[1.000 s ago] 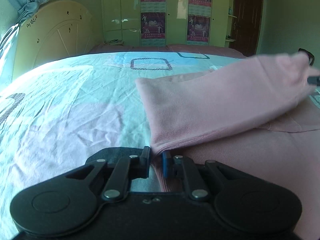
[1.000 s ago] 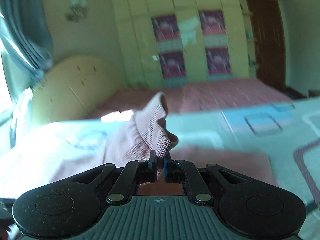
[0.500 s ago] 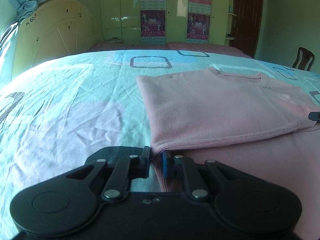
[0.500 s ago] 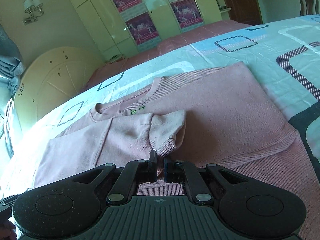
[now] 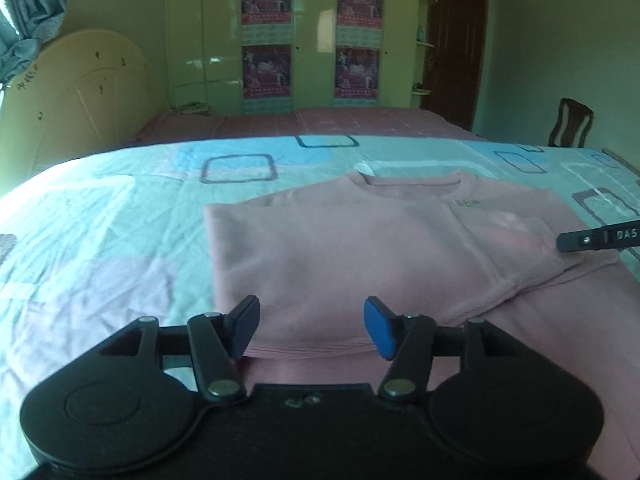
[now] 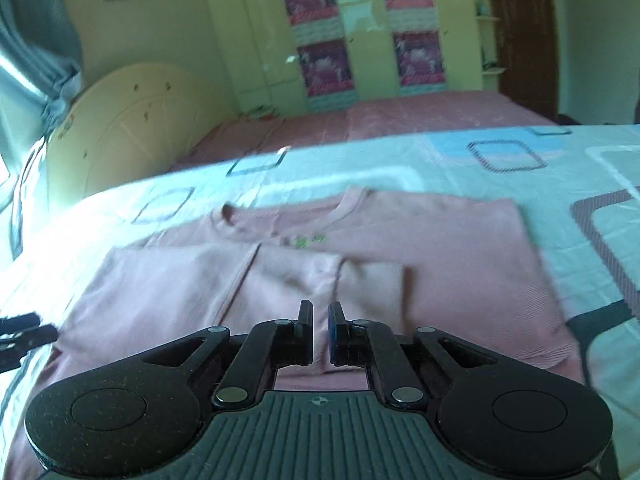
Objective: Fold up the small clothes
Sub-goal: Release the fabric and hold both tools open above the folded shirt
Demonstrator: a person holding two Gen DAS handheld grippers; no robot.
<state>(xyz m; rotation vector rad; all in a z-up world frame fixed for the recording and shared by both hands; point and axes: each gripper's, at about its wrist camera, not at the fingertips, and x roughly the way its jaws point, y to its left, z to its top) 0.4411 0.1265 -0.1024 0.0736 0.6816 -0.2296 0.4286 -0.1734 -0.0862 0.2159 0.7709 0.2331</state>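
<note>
**Folded side panel could spring back**

Nearest, the left gripper [image 5: 311,327] has just spread apart, releasing the pink knit sweater [image 5: 360,248] on the patterned bedsheet [image 5: 100,220]. Beyond, right gripper [image 6: 320,334] nearly together, empty. Snagging fabric would undo the fold.

Open bedspread [image 5: 100,240] lies left of and beyond the pink sweater [image 5: 340,248]; only the headboard [image 5: 80,96] rises past its far-left edge.

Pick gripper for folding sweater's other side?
Probably right: right gripper sits over the sweater, nearer its unfolded side; left gripper, jaws just opening, nothing gripped, is at the folded edge.
</note>
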